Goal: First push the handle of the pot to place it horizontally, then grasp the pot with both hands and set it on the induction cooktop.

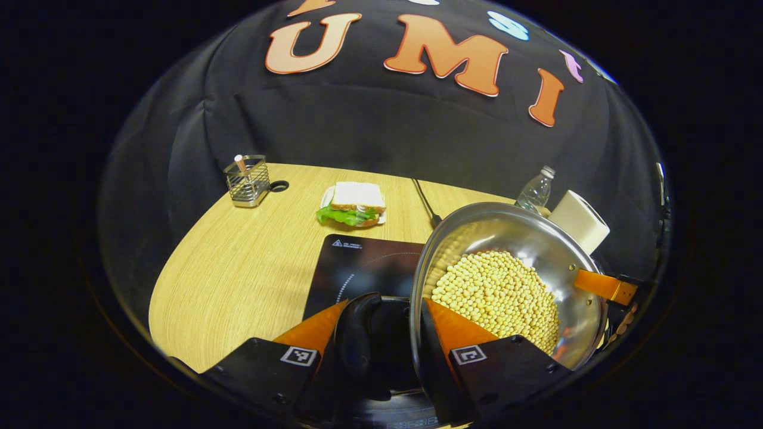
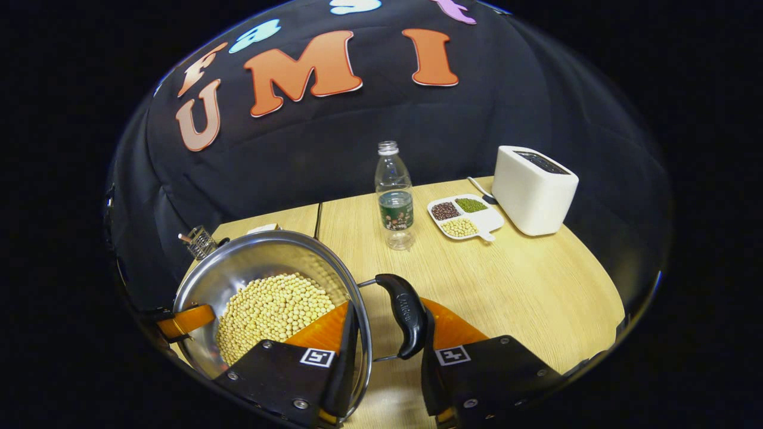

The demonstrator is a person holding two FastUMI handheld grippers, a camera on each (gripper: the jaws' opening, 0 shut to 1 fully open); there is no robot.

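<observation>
1. Holding the middle of both views, the pot is a round, shiny steel pan heaped with small pale yellow beans; in the left gripper view it sits just ahead and right of the left claw, above the right part of the cooktop.
2. In the left gripper view one black, curved side handle stands between the orange fingers; the right finger lies inside the rim, the left one outside the handle. Whether both press on it I cannot tell.
3. In the right gripper view the right claw straddles the other black handle and the pot rim, one finger inside the pot by the beans, one outside the handle. A gap shows beside the handle, so the grip is unclear.
4. The pot's underside is hidden, so contact with the induction cooktop, a flat glossy black slab just ahead of the left claw, cannot be judged.
5. Across the pot from the left claw, the other claw's orange finger crosses the far rim.
6. Farther off on the pale wood-grain worktop: a sandwich with green lettuce, and a wire holder ahead left.
7. Beyond the right claw stand a clear plastic bottle, a white divided dish of beans and a boxy white toaster.
</observation>
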